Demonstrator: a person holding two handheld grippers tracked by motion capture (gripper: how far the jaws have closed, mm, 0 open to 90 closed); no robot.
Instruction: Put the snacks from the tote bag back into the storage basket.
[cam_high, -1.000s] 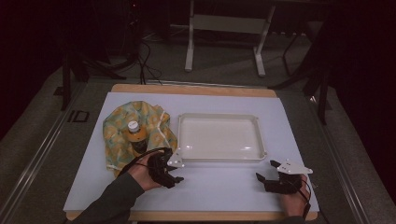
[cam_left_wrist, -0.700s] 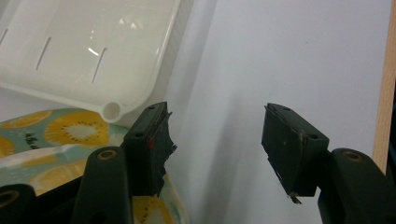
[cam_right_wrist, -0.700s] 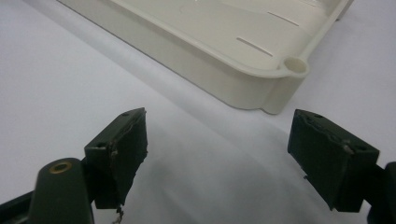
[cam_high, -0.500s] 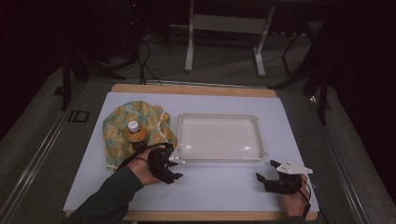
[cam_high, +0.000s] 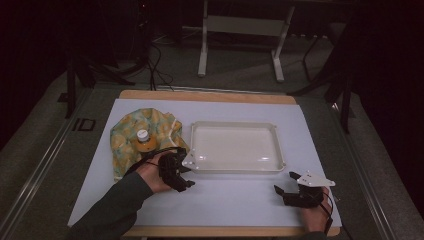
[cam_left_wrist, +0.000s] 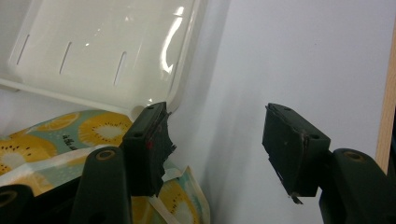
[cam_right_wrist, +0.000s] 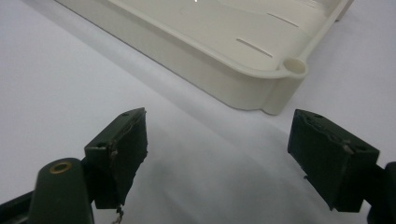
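Note:
A white plastic tray (cam_high: 235, 127) lies at the middle of the pale table sheet; its corner also appears in the left gripper view (cam_left_wrist: 93, 51) and the right gripper view (cam_right_wrist: 243, 56). Left of it lies a fruit-print cloth bag (cam_high: 125, 132) with a small orange bottle (cam_high: 144, 141) standing on it. My left gripper (cam_high: 186, 176) hovers at the tray's near left corner, open and empty (cam_left_wrist: 212, 140), one jaw over the bag's edge (cam_left_wrist: 98, 133). My right gripper (cam_high: 286, 184) rests near the table's front right, open with nothing between its jaws (cam_right_wrist: 217, 149).
The wooden table edge (cam_high: 210, 95) runs along the back and front. Beyond it are a dark floor, cables and a metal stand (cam_high: 240, 30). Bare sheet (cam_high: 235, 197) lies between the two grippers.
My left gripper has shifted slightly right and forward toward the tray's near left corner. The right gripper has stayed put.

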